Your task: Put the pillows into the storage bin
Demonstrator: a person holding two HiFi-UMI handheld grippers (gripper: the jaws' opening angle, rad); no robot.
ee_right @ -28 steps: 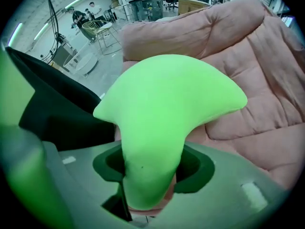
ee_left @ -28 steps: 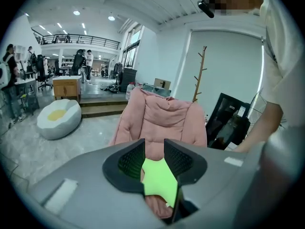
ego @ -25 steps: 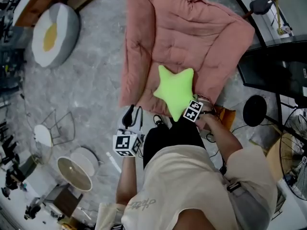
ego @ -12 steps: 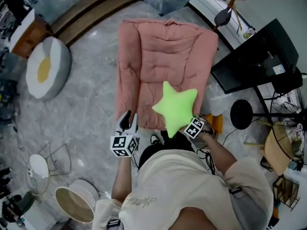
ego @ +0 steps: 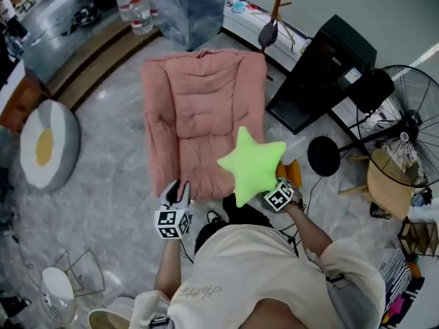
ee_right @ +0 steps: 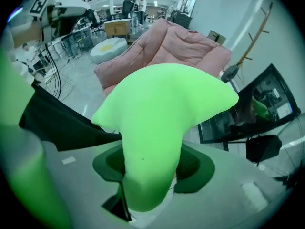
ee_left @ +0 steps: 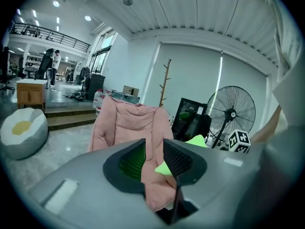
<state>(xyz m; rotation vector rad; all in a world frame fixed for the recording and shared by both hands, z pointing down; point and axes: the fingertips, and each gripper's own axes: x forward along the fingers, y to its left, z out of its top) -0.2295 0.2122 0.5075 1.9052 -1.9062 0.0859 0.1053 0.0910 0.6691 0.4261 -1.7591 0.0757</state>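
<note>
A lime-green star pillow [ego: 252, 164] hangs in the air over the front edge of a big pink floor cushion [ego: 199, 108]. My right gripper [ego: 269, 192] is shut on one arm of the star, which fills the right gripper view as a green star pillow [ee_right: 162, 113] with that arm squeezed between the jaws. My left gripper [ego: 177, 189] hovers by the cushion's near left corner. Its jaws have just been closing a little, with a narrow gap and nothing between them. A fried-egg pillow [ego: 42, 146] lies on the floor at left. A clear storage bin [ego: 191, 9] stands beyond the cushion.
A black cabinet [ego: 322, 70] and a standing fan [ego: 405, 125] are at the right, and a coat stand [ego: 274, 12] rises behind the cushion. Water bottles [ego: 137, 9] sit beside the bin. A wooden step [ego: 89, 53] runs along the far left. Cables lie by my feet.
The right gripper has risen with the star pillow and rolled, lifting it off the pink cushion. The view has swung upward, so the bin, cabinet and fan now show. The left gripper shifted slightly.
</note>
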